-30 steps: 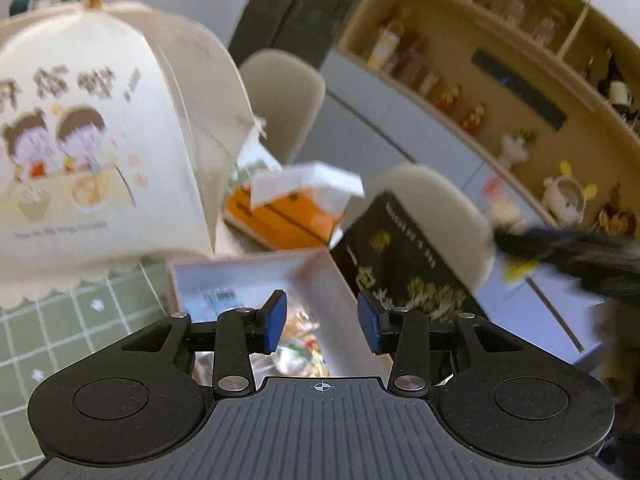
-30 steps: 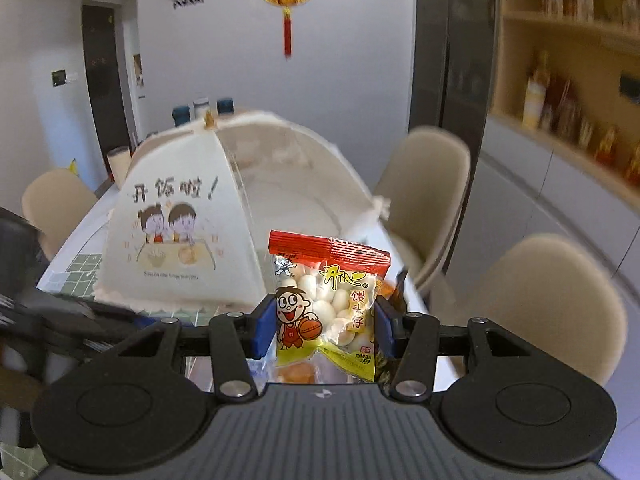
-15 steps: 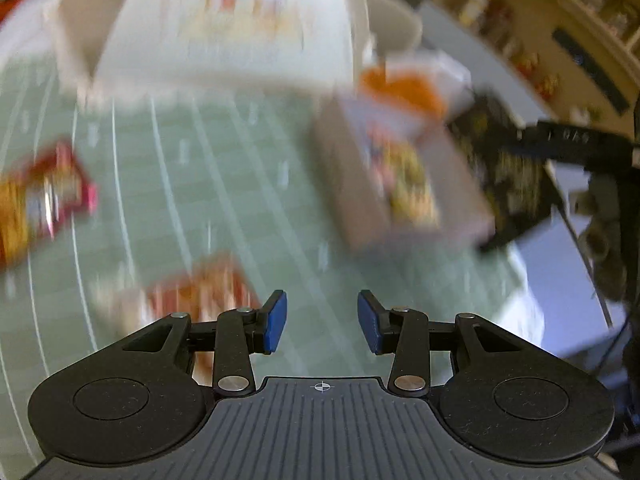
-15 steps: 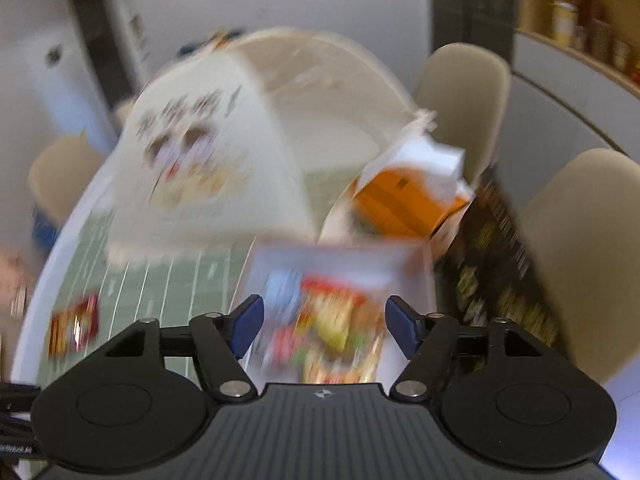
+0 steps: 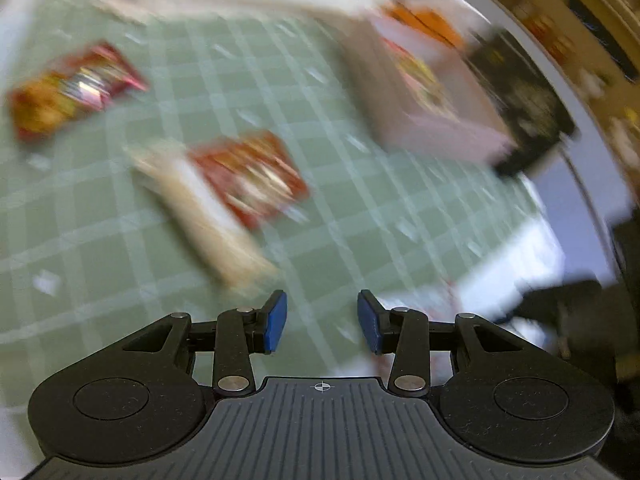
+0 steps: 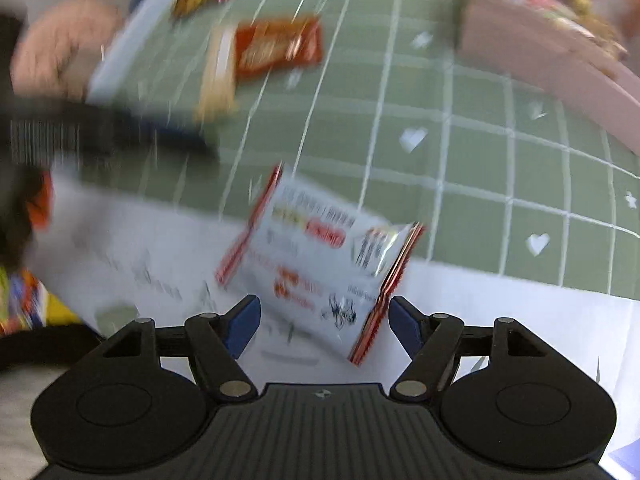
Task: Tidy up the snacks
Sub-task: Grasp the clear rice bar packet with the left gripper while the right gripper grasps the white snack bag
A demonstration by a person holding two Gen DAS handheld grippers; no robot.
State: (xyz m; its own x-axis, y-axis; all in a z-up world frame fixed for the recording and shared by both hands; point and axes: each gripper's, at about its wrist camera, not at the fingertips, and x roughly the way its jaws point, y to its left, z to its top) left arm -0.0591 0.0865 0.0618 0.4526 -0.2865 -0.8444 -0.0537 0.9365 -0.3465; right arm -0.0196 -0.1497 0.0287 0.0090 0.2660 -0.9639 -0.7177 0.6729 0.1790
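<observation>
Clearly both hands are swinging fast, and that blur is the risk: the right gripper (image 6: 322, 322), fingers spread with nothing pinched, hangs over a white red-edged snack packet (image 6: 320, 256) at the desk (image 6: 472, 152) edge and could knock it off. The left gripper (image 5: 322, 322), fingers parted and empty, faces a red packet (image 5: 250, 176). The pink box (image 6: 544, 36) sits well apart. Print is unreadable.

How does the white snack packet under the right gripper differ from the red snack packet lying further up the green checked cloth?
The white snack packet is mostly pale with red crimped edges; the red snack packet is red all over. The white one lies partly off the green checked cloth, on a white surface; the red one lies on the cloth, beside a beige wrapper. Both lie flat, ungripped.
</observation>
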